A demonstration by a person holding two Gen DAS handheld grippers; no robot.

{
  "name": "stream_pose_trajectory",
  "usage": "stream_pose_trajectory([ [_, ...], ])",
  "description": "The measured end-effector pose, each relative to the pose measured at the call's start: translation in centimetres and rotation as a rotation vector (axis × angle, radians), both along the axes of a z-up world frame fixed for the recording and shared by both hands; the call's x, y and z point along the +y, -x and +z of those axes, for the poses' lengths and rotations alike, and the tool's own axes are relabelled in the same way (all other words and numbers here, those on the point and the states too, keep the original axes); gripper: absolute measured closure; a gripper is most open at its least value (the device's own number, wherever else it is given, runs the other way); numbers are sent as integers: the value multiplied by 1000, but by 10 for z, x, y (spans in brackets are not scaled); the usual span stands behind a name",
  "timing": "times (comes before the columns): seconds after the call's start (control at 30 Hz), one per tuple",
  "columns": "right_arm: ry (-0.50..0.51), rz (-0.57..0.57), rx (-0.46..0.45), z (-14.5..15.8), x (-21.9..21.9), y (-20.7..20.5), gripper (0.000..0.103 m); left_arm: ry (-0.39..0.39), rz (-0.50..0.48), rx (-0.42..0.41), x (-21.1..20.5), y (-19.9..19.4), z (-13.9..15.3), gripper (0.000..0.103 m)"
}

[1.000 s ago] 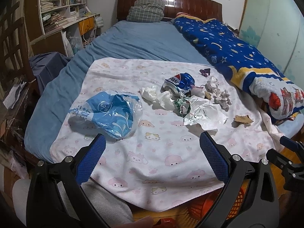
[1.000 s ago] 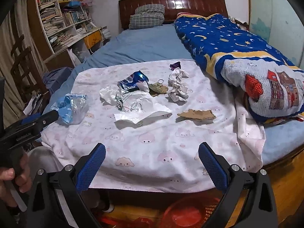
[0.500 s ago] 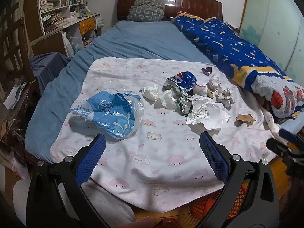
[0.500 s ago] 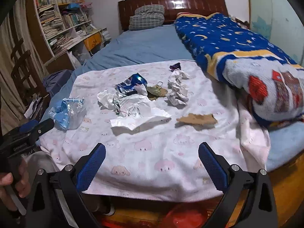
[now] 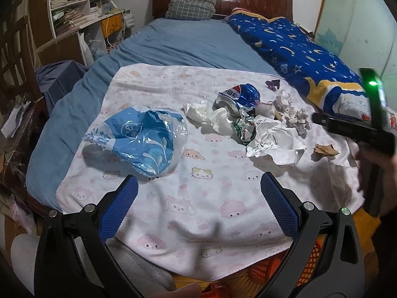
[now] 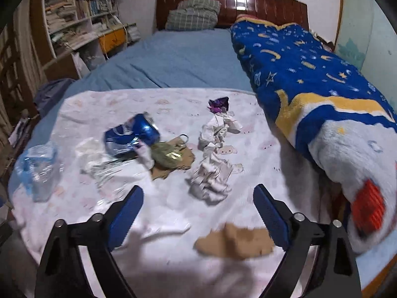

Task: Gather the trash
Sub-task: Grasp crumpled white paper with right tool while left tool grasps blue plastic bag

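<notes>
Left wrist view: left gripper (image 5: 198,191) is held low over the near edge of the pink sheet (image 5: 188,213), jaws wide apart, nothing gripped. One blue plastic bag (image 5: 139,139), one crushed can (image 5: 238,98) and one brown scrap (image 5: 325,149) are counted. Right wrist view: right gripper (image 6: 197,206) is spread open, empty, now pushed in closer than a second ago; brown scrap (image 6: 235,243) sits between its fingers, crumpled paper (image 6: 213,164) just ahead.
</notes>
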State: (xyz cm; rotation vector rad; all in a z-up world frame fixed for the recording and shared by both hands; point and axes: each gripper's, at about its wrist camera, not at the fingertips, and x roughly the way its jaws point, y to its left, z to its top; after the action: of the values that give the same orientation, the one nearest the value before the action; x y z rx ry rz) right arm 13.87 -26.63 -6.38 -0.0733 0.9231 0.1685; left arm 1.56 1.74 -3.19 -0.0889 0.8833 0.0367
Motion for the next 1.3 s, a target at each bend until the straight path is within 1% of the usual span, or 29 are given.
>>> stream_pose_trajectory([
  [0.13,15,-13,47,-21,3,-31,17,2,-8,-2,-2,-2,-1,5],
  [0.2,35,-21,66,-31,4,-43,25,5,-10,1,-2,-5,-1,5],
  [0.23,46,-29,82,-37,5,-49,30,9,-9,4,-3,-6,-2,5],
  [0.3,53,-39,121,-48,6,-61,44,16,-11,9,-2,-8,-3,5],
  [0.33,47,-48,137,-54,5,-65,56,17,-12,10,-2,-9,-4,5],
  [0.4,17,-59,165,-63,2,-74,57,19,-11,12,-3,-9,-5,5],
  [0.47,-6,-67,174,-65,-1,-78,60,21,-11,16,-3,-10,-6,5],
  [0.53,-34,-72,188,-67,-3,-83,62,22,-9,22,-3,-11,-7,5],
  [0.57,-39,-74,195,-67,-3,-84,65,23,-8,22,-3,-11,-8,5],
  [0.6,-46,-72,200,-68,-3,-85,74,23,-9,23,-4,-11,-8,5],
  [0.7,-67,-61,216,-72,-3,-86,75,17,-16,22,-5,-12,-9,5],
  [0.77,-89,-72,196,-67,-7,-85,77,14,-22,20,-6,-12,-9,5],
  [0.9,-129,-86,161,-51,-20,-75,78,8,-23,14,-3,-14,-6,5],
  [1.0,-154,-74,128,-29,-28,-58,78,-1,-14,5,5,-14,-1,5],
  [1.17,-186,-19,74,15,-35,-15,78,-30,-13,-19,31,-20,7,5],
  [1.23,-189,7,54,30,-34,6,78,-44,-17,-2,43,-33,2,5],
  [1.3,-197,28,43,39,-33,23,78,-86,-20,45,48,-51,-7,5],
])
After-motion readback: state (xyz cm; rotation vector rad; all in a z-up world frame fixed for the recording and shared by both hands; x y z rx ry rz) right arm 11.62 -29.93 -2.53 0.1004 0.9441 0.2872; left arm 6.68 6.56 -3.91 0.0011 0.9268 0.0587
